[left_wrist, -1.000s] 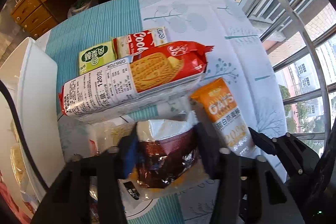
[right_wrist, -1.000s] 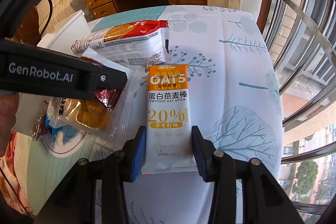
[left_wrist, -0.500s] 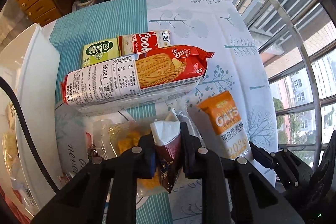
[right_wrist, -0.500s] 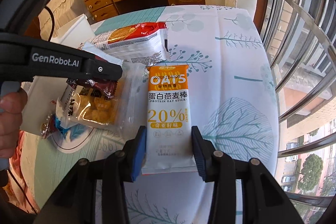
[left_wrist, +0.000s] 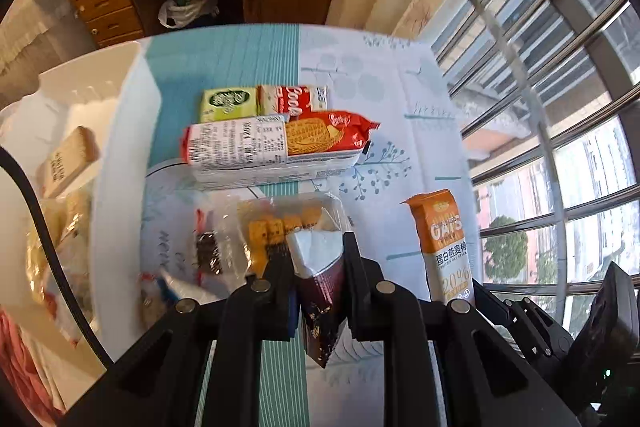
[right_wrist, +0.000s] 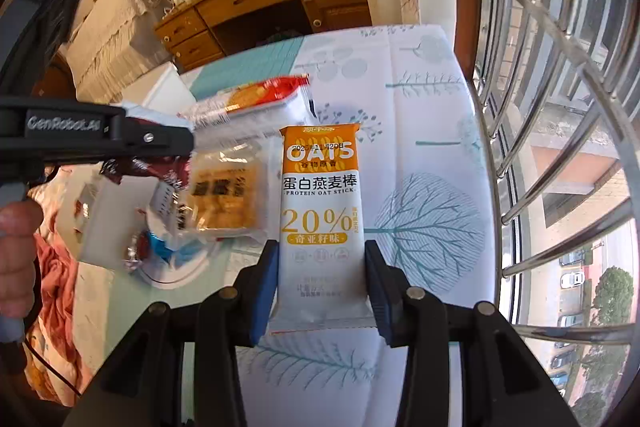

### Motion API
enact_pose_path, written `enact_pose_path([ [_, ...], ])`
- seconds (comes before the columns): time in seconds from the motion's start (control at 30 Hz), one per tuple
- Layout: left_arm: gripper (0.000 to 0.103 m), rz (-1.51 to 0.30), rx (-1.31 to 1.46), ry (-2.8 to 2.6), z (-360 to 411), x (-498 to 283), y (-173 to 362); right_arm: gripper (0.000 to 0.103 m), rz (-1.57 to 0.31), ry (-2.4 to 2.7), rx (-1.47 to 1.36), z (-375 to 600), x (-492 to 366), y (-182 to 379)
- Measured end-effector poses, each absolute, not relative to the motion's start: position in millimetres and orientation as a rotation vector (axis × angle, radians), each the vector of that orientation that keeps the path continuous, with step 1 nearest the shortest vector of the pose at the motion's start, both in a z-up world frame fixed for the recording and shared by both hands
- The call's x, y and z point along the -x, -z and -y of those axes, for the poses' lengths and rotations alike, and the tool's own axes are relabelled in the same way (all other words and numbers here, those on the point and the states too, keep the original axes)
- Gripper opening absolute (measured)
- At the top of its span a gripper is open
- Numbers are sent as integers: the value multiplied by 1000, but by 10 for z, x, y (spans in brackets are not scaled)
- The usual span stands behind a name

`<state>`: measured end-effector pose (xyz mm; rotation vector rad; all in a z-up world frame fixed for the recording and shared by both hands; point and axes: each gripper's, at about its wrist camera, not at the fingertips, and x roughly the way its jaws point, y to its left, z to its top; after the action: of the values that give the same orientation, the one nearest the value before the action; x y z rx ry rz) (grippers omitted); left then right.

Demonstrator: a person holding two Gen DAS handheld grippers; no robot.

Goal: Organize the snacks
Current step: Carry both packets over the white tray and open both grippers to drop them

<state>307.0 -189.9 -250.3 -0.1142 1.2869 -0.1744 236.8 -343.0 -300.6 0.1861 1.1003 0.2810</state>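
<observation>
At the far left, a white bin (left_wrist: pixel 120 131) stands on the table, with a tan wrapped bar (left_wrist: pixel 66 159) and crinkly yellow packets (left_wrist: pixel 60 239) lying inside. Just right of its wall, a clear bag of orange crackers (left_wrist: pixel 272 227) rests on the tablecloth (left_wrist: pixel 360 75); behind it lies a long red biscuit pack (left_wrist: pixel 276 143), and beyond that a green packet (left_wrist: pixel 228 103) touching a red cookie packet (left_wrist: pixel 292 99). The left gripper (left_wrist: pixel 316 263) is squeezed tight on a dark maroon sachet (left_wrist: pixel 320 291), which hangs pinched between its pads. Further right, the right gripper (right_wrist: pixel 320 279) is clamped on the lower end of an orange oat stick (right_wrist: pixel 320 203), lifted off the cloth.
</observation>
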Motion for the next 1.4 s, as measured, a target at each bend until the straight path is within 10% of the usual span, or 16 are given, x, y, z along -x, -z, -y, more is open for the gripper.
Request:
enact_pose_path([
  [1.4,16,-991,255,77,-520,-2034,1035,42,-786,-461,-206,1598,-1923,1708],
])
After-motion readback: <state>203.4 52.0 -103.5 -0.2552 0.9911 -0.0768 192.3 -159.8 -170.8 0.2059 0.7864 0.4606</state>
